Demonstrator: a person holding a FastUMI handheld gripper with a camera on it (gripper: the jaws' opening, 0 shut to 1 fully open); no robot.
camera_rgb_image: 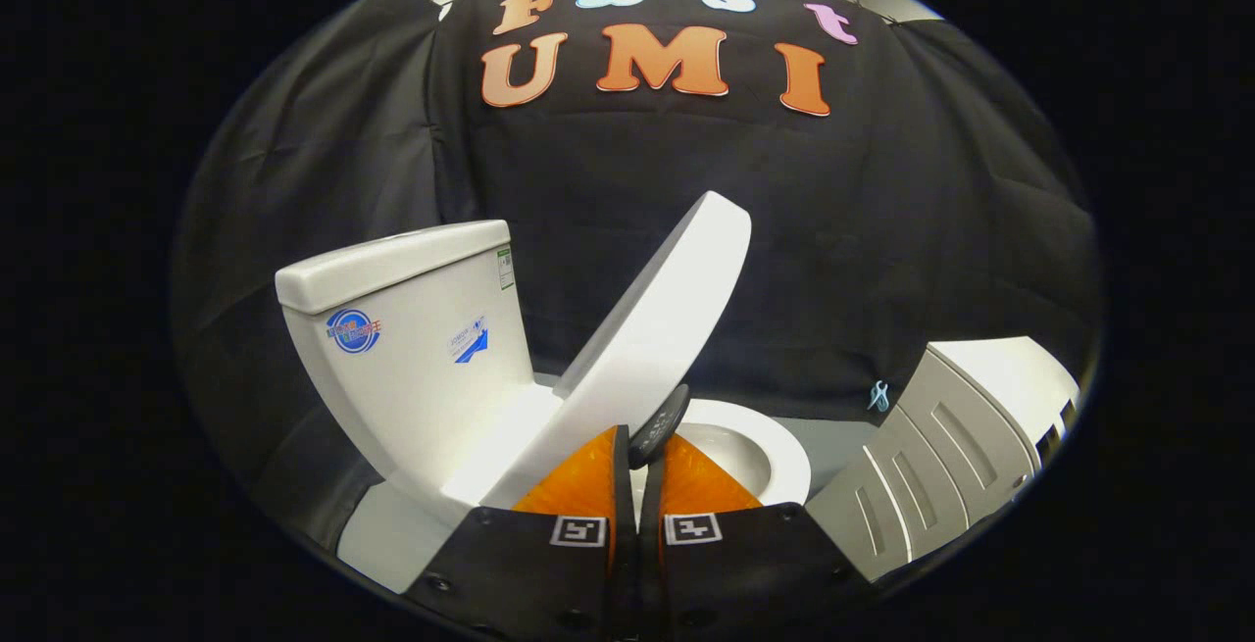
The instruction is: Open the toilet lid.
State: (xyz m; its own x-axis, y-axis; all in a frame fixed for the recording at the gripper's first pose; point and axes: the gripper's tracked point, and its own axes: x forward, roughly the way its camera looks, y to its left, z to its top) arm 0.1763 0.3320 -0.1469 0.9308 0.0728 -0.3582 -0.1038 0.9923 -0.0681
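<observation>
Mid-lift. The toilet lid (667, 319) sits centre frame, raised and tilted toward the tank (412, 348) at left, roughly halfway up, not yet resting back against it. The gripper (655, 426) is at bottom centre; its fingers are drawn close together, seemingly pinching the lid's lower front edge, with a dark fingertip (659, 423) visible against the rim. Whether both fingers actually press on the edge is not clear.

Bowl (755, 446) is exposed just right of the fingers, lower centre-right.

Likely next move: carry the lid edge up and back in an arc toward the tank until it leans there, then let go. The grip looks shallow, so slipping is a risk.

A grey-white ribbed unit (941, 446) stands lower right, well apart from the lid's path. Nothing visible blocks the swing.
</observation>
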